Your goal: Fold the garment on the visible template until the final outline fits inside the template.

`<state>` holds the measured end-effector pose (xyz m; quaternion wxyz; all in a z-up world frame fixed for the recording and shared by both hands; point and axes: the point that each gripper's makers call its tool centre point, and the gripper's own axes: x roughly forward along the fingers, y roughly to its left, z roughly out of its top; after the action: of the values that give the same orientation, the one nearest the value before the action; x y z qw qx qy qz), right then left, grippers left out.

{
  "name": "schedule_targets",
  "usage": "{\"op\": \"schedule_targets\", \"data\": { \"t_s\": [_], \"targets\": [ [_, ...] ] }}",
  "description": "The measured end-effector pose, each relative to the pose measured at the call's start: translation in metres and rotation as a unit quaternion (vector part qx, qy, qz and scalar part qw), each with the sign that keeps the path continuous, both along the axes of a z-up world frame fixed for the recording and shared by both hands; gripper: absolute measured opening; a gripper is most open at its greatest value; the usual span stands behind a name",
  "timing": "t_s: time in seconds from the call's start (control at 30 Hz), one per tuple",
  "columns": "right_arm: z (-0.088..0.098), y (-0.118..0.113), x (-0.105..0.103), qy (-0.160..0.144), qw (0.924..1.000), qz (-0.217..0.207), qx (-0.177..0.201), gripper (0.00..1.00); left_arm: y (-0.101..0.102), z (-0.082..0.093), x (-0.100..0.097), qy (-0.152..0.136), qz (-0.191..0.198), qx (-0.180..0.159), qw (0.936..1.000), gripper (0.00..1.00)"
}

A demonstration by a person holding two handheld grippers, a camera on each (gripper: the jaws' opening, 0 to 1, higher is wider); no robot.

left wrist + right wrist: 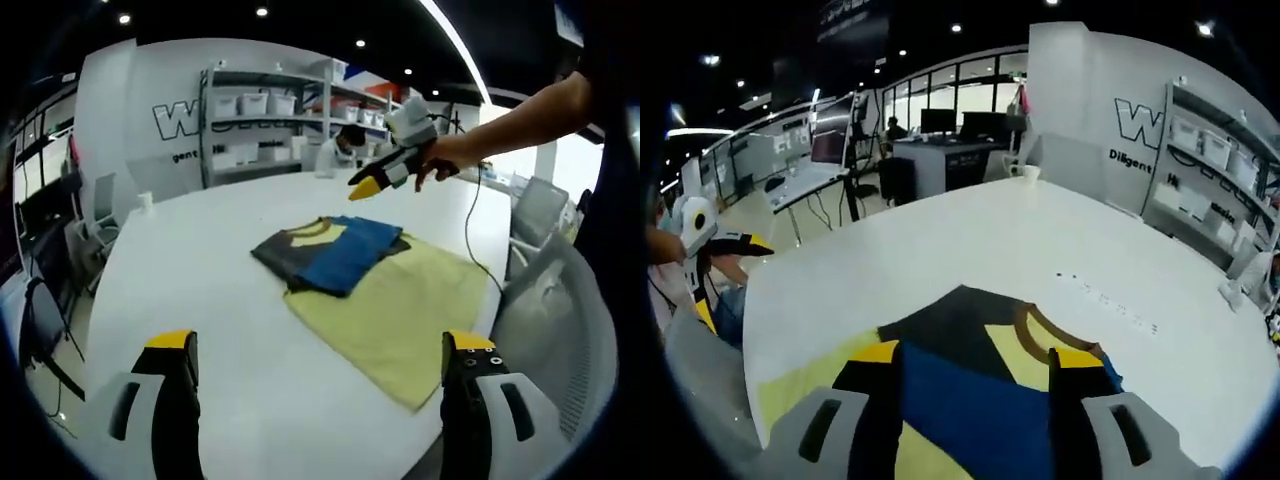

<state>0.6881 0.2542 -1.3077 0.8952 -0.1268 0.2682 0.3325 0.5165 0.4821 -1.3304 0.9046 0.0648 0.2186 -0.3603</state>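
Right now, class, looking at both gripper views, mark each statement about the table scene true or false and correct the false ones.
1. The garment lies folded on the table. True.
2. The yellow template lies on top of the garment. False: the garment overlaps the template's edge from above.
3. The left gripper grips the garment. False: its jaws stand open, holding nothing.
4. The right gripper is held in the air above the table. True.
5. Shelves with white boxes stand behind the table. True.

Folded garment [330, 253] on yellow template [400, 310], white table [200, 300], right claw [365, 187] above, left claw [320, 350] open
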Motion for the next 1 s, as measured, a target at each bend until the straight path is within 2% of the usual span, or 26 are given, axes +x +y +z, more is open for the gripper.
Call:
{"op": "schedule_targets", "data": {
  "t_s": [0.2, 0.4, 0.67, 0.83, 1.0],
  "targets": [
    [0.016, -0.011, -0.007, -0.015, 0.9999, -0.001, 0.006, 0.57, -0.008, 0.006, -0.002, 0.000, -0.004, -0.004, 1.0000, 0.99],
    [0.022, -0.023, -0.020, -0.027, 0.9996, 0.009, -0.006, 0.56, -0.013, 0.009, -0.002, 0.001, -0.011, -0.001, 0.9999, 0.98],
    [0.038, -0.039, -0.032, -0.047, 0.9988, 0.002, 0.009, 0.60, -0.019, 0.009, -0.002, 0.003, -0.014, -0.007, 0.9999, 0.96],
    [0.038, -0.046, -0.043, -0.052, 0.9985, -0.002, 0.015, 0.68, -0.022, 0.007, -0.003, 0.007, -0.019, -0.006, 0.9998, 0.96],
    [0.032, -0.055, -0.058, -0.053, 0.9986, 0.000, 0.009, 0.70, -0.025, 0.006, -0.002, 0.006, -0.023, -0.004, 0.9997, 0.97]
  ]
}}
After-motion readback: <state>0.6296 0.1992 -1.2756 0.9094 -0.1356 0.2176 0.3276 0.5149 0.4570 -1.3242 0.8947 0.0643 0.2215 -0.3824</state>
